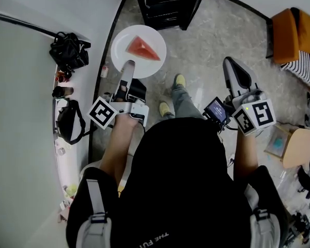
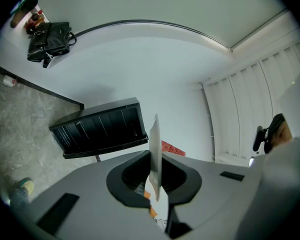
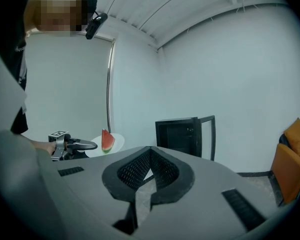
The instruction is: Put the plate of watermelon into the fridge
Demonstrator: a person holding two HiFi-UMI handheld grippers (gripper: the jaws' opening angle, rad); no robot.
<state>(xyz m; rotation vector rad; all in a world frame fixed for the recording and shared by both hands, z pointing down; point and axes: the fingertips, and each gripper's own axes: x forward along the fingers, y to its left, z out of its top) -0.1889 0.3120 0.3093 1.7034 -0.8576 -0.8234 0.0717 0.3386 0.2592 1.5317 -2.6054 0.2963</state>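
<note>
A white plate [image 1: 125, 39] carries one red watermelon wedge [image 1: 142, 49]. My left gripper [image 1: 128, 64] is shut on the plate's near rim and holds it level above the floor. In the left gripper view the plate [image 2: 155, 154] stands edge-on between the pads, with the wedge [image 2: 173, 148] behind it. The small black fridge [image 1: 168, 4] stands just beyond the plate with its door open. My right gripper [image 1: 237, 74] hangs at the right, shut and empty; its view shows the fridge [image 3: 182, 136], the plate [image 3: 115, 143] and the wedge [image 3: 107, 140].
A black bag [image 1: 70, 50] and small bottles [image 1: 62, 92] lie on a white ledge along the left. The person's shoes [image 1: 180, 80] stand on the grey stone floor before the fridge. An orange chair [image 1: 292, 35] is at the far right.
</note>
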